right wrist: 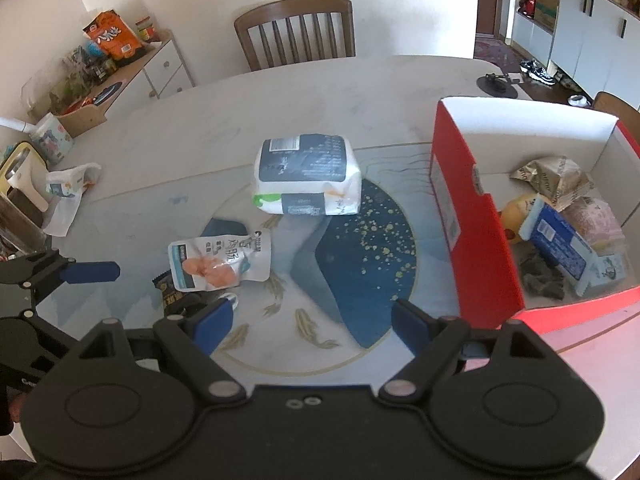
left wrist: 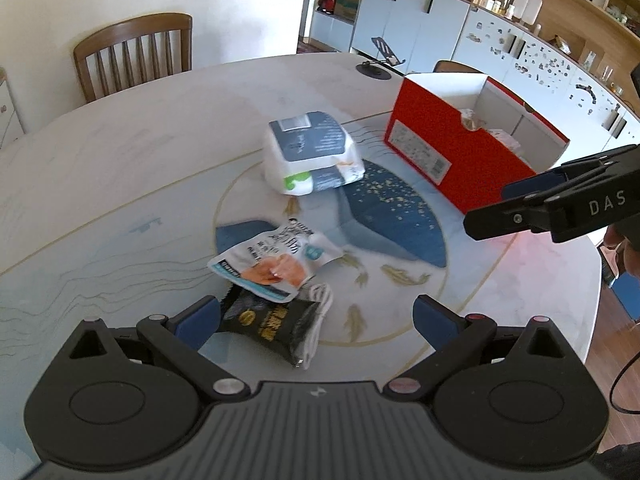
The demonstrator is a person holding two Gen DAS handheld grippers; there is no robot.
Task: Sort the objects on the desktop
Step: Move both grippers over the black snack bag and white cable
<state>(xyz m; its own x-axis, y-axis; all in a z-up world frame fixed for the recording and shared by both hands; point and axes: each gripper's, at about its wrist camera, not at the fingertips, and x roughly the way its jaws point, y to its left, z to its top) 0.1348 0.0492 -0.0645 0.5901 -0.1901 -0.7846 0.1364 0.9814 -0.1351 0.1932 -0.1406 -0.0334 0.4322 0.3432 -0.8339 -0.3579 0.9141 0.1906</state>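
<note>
A white and blue tissue pack [left wrist: 312, 152] [right wrist: 306, 174] lies mid-table. Nearer, a white snack pouch with an orange picture [left wrist: 276, 260] [right wrist: 218, 262] lies on a black snack packet [left wrist: 272, 324] [right wrist: 170, 294] and a white coiled cable [left wrist: 320, 300]. A red box [left wrist: 452, 148] [right wrist: 472, 240] at the right holds several packets. My left gripper [left wrist: 316, 316] is open and empty, its left pad beside the black packet. My right gripper [right wrist: 312, 322] is open and empty, hovering over the table beside the box; it also shows in the left wrist view [left wrist: 504, 204].
A wooden chair [left wrist: 132, 52] [right wrist: 296, 32] stands at the far side of the table. A black phone stand [left wrist: 380, 60] [right wrist: 498, 82] sits at the far edge. A white bag [right wrist: 66, 196] and clutter lie at the left edge. Cabinets line the right wall.
</note>
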